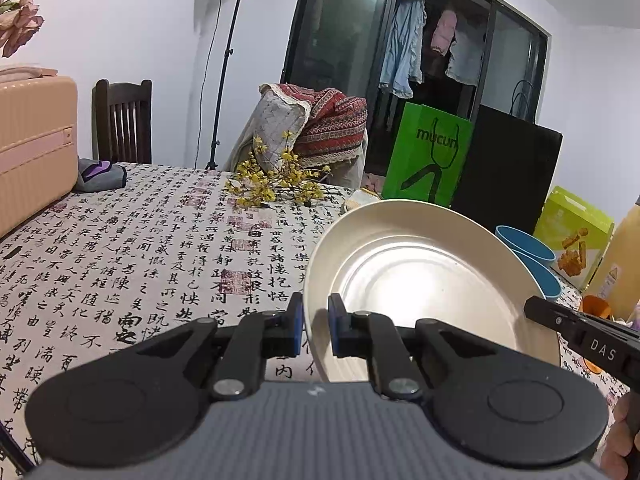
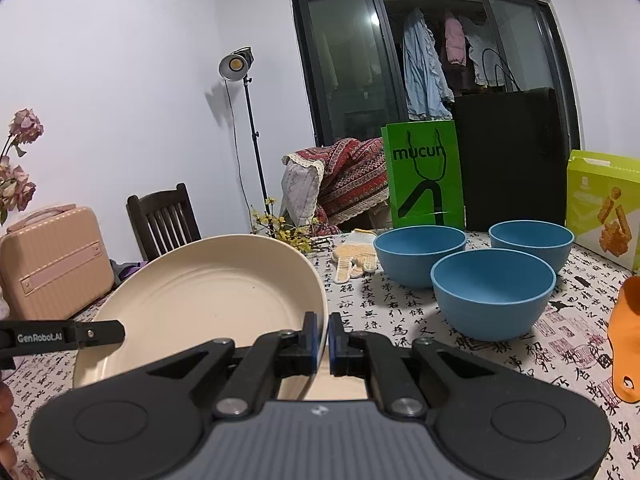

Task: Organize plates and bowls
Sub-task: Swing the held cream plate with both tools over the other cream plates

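Cream plate (image 2: 200, 300) tilted above the calligraphy-cloth bench (image 1: 120, 264), rim clamped by left hand-held gripper (image 1: 314, 326), marked "GenRobot.AI", and right hand-held gripper (image 2: 324, 338), marked "DAS". Green bag (image 2: 424, 176) reads "mucun".

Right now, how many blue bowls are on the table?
3, clustered right of the plate: one nearest, one behind it to the left, one behind to the right. None looks hidden.
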A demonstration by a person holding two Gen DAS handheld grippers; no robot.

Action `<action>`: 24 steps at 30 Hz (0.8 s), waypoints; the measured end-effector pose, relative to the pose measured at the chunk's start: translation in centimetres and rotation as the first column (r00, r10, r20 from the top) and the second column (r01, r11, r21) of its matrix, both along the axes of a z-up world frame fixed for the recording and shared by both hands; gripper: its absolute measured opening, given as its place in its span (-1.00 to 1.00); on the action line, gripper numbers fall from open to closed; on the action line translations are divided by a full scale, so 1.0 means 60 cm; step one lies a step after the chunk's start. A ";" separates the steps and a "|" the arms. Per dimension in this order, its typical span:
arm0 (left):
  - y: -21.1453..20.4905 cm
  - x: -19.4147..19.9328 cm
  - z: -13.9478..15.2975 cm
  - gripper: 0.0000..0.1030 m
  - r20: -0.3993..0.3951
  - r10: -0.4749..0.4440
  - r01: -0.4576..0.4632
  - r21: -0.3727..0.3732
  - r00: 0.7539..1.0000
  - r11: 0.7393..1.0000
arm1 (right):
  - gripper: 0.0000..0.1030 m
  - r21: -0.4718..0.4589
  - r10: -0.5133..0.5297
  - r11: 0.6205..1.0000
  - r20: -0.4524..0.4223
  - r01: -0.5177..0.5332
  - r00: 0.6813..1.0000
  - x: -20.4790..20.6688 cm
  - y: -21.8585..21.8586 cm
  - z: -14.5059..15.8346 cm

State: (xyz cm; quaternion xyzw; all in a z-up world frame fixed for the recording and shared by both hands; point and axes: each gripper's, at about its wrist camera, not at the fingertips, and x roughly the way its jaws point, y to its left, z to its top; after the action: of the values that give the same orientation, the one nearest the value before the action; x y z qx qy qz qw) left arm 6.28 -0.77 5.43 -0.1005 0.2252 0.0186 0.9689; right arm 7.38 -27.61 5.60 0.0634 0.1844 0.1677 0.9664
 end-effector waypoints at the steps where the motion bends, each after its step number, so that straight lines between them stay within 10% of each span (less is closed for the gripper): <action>1: -0.001 0.000 -0.001 -0.75 -0.002 -0.002 0.002 0.001 1.000 1.000 | -0.89 0.001 -0.001 1.000 -0.002 0.001 1.000 0.000 -0.001 -0.001; 24: -0.049 0.019 -0.013 -0.75 -0.023 -0.064 0.066 0.077 0.998 0.995 | -0.89 -0.008 -0.039 0.999 -0.020 0.038 0.999 0.003 -0.041 -0.021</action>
State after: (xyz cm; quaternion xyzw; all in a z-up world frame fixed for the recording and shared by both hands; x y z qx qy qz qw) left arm 7.44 -3.68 4.67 -0.0551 0.2372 -0.0031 0.9699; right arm 7.54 -30.05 4.34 0.0648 0.1935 0.1476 0.9678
